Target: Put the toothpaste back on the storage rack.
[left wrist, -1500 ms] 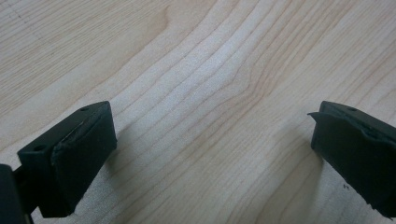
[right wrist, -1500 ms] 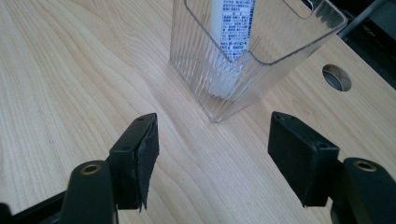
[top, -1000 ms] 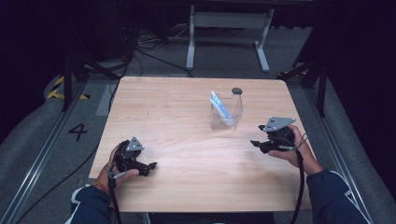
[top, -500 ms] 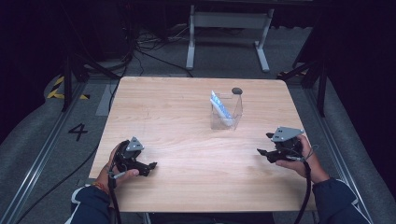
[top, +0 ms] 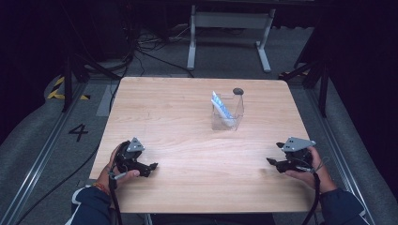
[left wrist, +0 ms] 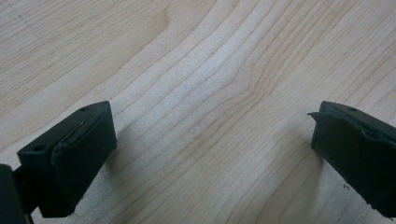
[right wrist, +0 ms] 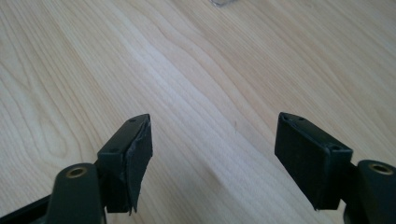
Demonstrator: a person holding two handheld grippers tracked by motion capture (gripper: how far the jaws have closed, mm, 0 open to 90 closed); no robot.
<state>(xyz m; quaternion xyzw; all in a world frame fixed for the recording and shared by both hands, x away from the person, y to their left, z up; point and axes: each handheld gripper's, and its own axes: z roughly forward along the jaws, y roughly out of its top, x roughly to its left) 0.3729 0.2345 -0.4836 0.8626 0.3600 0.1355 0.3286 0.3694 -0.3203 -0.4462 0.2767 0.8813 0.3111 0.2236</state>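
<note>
A clear plastic box point(top: 227, 112) stands on the wooden table point(top: 178, 117), right of centre toward the back, with a blue-and-white packet point(top: 221, 108) leaning inside it. A small dark round object point(top: 238, 91) sits at the box's far rim. My left gripper point(top: 151, 167) rests near the front left edge, held in a hand, its jaws wide open over bare wood point(left wrist: 210, 140). Near the front right edge my right gripper point(top: 272, 161) is also open, nothing between its jaws point(right wrist: 212, 154). Both are well short of the box.
The table's front and side edges lie close to both hands. A metal stand point(top: 227, 28) and cables point(top: 141, 42) are on the dark floor behind the table. A floor marking "4" point(top: 78, 132) and a rail point(top: 42, 154) lie at the left.
My right gripper has drawn back from near the box toward the front right edge of the table. The left gripper has stayed put.
</note>
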